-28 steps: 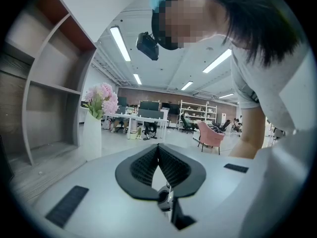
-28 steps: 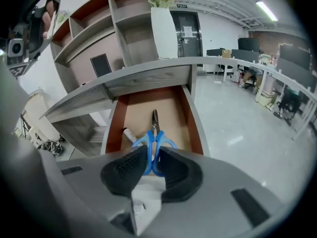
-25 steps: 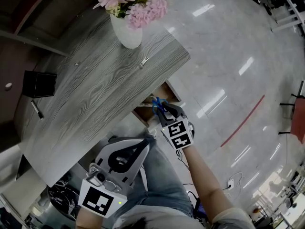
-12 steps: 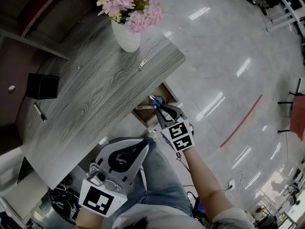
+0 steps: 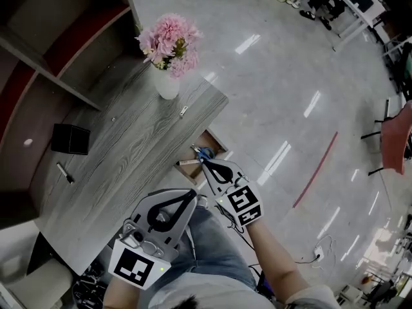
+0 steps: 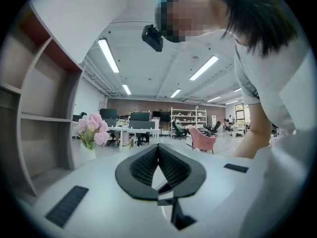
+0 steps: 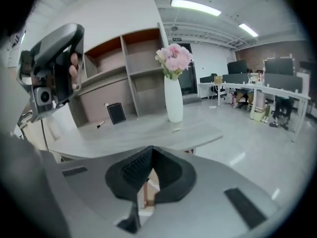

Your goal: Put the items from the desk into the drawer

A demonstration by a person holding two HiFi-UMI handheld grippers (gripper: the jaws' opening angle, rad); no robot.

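The grey wooden desk (image 5: 122,166) carries a small metal clip (image 5: 183,111), a black box (image 5: 71,139) and a pen (image 5: 66,173). Under its right end a drawer (image 5: 217,148) stands open, with a blue-handled thing (image 5: 205,152) inside. My right gripper (image 5: 200,162) is shut and empty, its tip at the drawer's near edge. My left gripper (image 5: 193,194) is shut and empty, held low over the person's lap. In the right gripper view the right gripper (image 7: 151,150) points at the desk (image 7: 148,130). In the left gripper view the left gripper (image 6: 158,148) points up into the room.
A white vase of pink flowers (image 5: 166,82) stands at the desk's far right corner. Open shelves (image 5: 45,37) rise behind the desk. The shiny floor (image 5: 290,108) spreads to the right. The person's legs (image 5: 212,250) are below the grippers.
The head camera has pulled back and up, so the desk looks smaller and the shelves show. The right gripper stays at the open drawer; the left gripper has barely moved.
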